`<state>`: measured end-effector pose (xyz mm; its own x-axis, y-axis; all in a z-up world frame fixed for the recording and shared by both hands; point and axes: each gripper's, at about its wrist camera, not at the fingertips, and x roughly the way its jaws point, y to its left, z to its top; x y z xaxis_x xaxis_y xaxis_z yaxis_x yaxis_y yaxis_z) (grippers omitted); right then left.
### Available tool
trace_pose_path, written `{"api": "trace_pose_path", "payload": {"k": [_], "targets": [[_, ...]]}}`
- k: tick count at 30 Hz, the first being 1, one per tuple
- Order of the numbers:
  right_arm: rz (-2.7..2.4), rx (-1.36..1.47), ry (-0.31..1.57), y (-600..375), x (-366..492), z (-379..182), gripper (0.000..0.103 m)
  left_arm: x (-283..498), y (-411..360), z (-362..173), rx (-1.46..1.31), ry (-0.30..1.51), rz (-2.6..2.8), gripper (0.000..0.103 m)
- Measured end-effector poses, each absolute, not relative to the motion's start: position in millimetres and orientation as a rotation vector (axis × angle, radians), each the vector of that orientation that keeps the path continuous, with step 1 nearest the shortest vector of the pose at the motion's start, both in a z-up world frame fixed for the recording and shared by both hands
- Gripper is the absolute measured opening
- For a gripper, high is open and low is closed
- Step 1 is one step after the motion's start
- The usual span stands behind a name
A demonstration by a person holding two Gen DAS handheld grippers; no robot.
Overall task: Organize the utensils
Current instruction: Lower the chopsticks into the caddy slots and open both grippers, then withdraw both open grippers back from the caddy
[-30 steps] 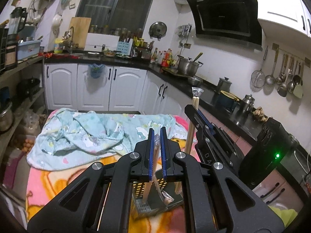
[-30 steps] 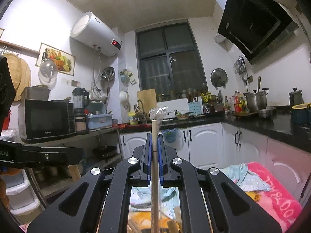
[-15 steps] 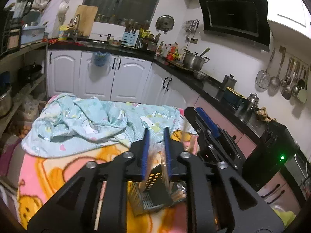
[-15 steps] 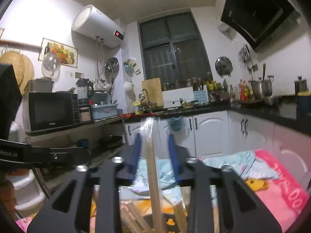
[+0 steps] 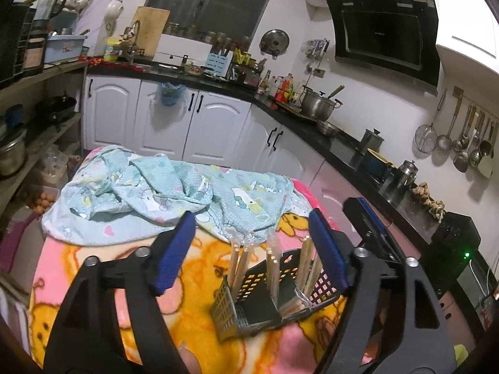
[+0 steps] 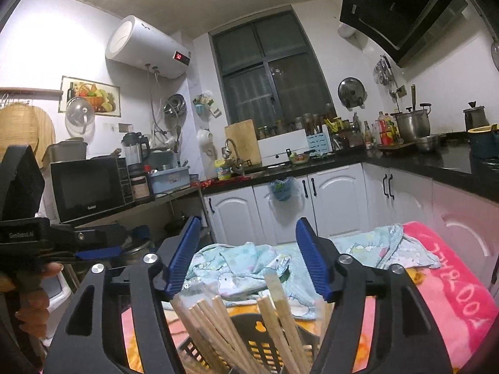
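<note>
A black slotted utensil basket stands on the pink and yellow blanket, with several wooden chopsticks upright in it. My left gripper hovers just above and behind the basket, its jaws opening wide with nothing pressed between the blue pads. In the right wrist view the same basket and chopsticks sit low between the arms. My right gripper is also opening, pads clear of the sticks. The right gripper's body shows beside the basket in the left view.
A crumpled light-blue cloth lies on the blanket behind the basket. White cabinets and a black counter with pots wrap the room. A microwave sits on shelves at left. A hand holds the left gripper's handle.
Both grippers went from shut on a wrapped chopstick to wide apart. The sticks dropped into the basket, and both grippers sank slightly toward it.
</note>
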<state>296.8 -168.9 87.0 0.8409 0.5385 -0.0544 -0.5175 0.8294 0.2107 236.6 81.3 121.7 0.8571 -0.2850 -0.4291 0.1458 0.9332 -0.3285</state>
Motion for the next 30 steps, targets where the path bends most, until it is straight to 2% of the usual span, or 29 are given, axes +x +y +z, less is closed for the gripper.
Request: {"api": "trace_pose_path", "payload": {"k": [2,5,7,16,30], "targets": [[0.564,0.189,0.117,-172,293,89,0.069,233,82,123,-0.288,0.49,-0.217,0.081],[0.564,0.179,0.125,-176,285,93,0.075,229,83,125,-0.289,0.487,-0.209,0.092],[0.562,0.169,0.128,-179,278,94,0.08,225,82,125,-0.283,0.483,-0.193,0.092],[0.566,0.125,0.154,-186,251,96,0.089,206,83,126,-0.298,0.474,-0.15,0.092],[0.531,0.042,0.175,-190,205,95,0.096,160,76,125,-0.283,0.456,-0.11,0.092]]}}
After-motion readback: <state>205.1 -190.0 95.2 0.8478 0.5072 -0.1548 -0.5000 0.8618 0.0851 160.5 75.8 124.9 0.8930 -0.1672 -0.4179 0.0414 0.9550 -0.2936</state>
